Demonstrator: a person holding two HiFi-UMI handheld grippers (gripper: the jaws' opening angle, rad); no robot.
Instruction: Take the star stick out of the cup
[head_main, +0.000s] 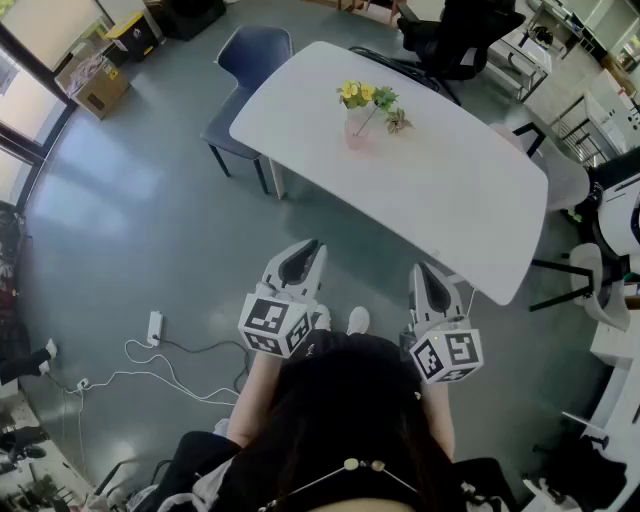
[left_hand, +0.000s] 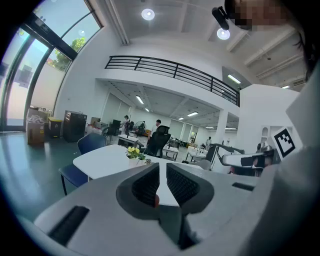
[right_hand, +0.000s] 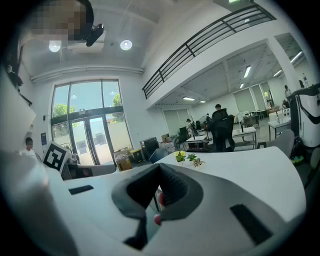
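A pale pink cup stands near the far edge of the white table. Yellow flowers and green leaves stick out of it. A thin stick leans out to the right, with a small pale top that is too small to make out. Both grippers hang over the floor, short of the table's near edge and far from the cup. My left gripper shows a narrow slit between its pads, with nothing in it. My right gripper is shut and empty, its tips touching. The cup also shows small in the left gripper view, and the flowers in the right gripper view.
A blue chair stands at the table's left end and a black office chair behind it. White chairs are at the right. A power strip and cables lie on the floor at my left. Cardboard boxes sit by the windows.
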